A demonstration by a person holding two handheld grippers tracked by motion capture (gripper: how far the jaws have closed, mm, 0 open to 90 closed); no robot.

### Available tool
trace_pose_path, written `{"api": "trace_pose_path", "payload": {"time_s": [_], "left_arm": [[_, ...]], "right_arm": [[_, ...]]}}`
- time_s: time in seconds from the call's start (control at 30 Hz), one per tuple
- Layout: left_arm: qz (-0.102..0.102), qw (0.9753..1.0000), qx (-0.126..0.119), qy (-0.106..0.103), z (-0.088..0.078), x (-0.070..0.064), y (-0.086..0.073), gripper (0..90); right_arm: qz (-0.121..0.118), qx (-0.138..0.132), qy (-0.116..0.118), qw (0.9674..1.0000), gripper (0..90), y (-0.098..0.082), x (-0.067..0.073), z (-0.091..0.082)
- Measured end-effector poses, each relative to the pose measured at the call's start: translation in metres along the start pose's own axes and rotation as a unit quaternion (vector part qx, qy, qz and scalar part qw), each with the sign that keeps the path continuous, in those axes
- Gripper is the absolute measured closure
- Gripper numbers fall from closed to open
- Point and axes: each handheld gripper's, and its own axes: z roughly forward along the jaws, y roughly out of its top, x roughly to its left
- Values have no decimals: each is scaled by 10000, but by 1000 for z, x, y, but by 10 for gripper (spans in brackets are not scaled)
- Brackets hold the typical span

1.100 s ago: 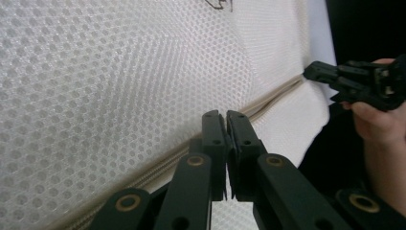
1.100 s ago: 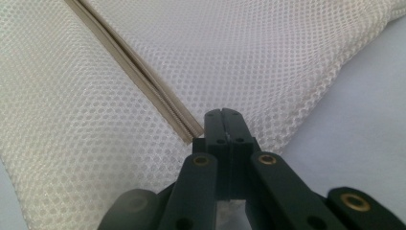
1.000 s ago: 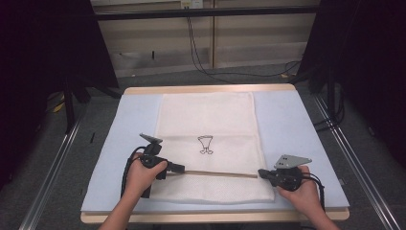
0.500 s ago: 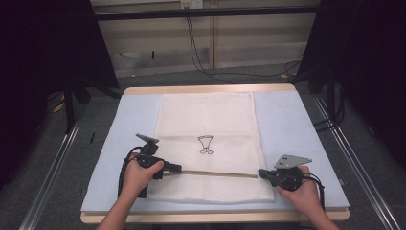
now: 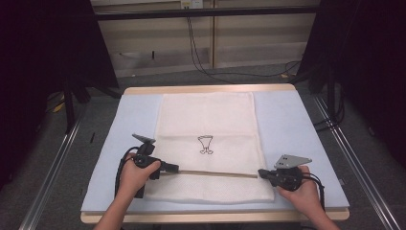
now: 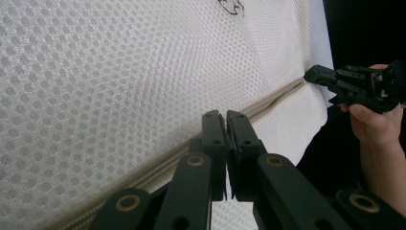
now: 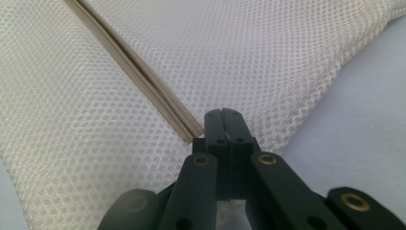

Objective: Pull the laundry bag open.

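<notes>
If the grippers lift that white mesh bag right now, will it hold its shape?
Probably not. The mesh bag is thin open netting lying flat, so it likely sags between the grips. It looks light. The zipper seam may stay somewhat straighter.

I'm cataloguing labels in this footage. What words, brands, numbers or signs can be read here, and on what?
No readable words or numbers.
Mesh bag: a small dark drawn emblem, a picture and no letters; its edge also shows in the left gripper view, cut off.
Wall box at the top of the high view: too small and blurred to read.
</notes>
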Motion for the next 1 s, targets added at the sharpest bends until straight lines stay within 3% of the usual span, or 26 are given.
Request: {"api": "trace_pose_path", "payload": {"time_s": [0.1,0.2,0.3,0.47,0.57,0.7,0.73,1.0], "left_arm": [[22,9999,17,104,0,-1,0,873],[-13,10000,-8,32,-2,1,0,873],[16,9999,-41,146,-6,4,-2,873],[-118,9998,-135,104,-18,10,-5,873],[-92,9997,-142,181,-23,13,-6,873],[-130,9997,-181,104,-29,16,-9,873],[-129,9995,-219,171,-29,17,-9,873],[-210,9992,-301,142,-40,26,-15,873]], "right_arm": [[5,0,3,10000,900,0,0,0],[4,0,3,10000,900,0,-1,0],[11,5,-12,10000,900,0,-1,0],[18,12,9,10000,900,0,-1,0],[20,14,10,10000,900,0,-1,0],[32,15,-2,10000,900,0,0,0],[9,6,7,10000,900,0,0,0],[6,3,8,10000,900,0,0,0]]}}
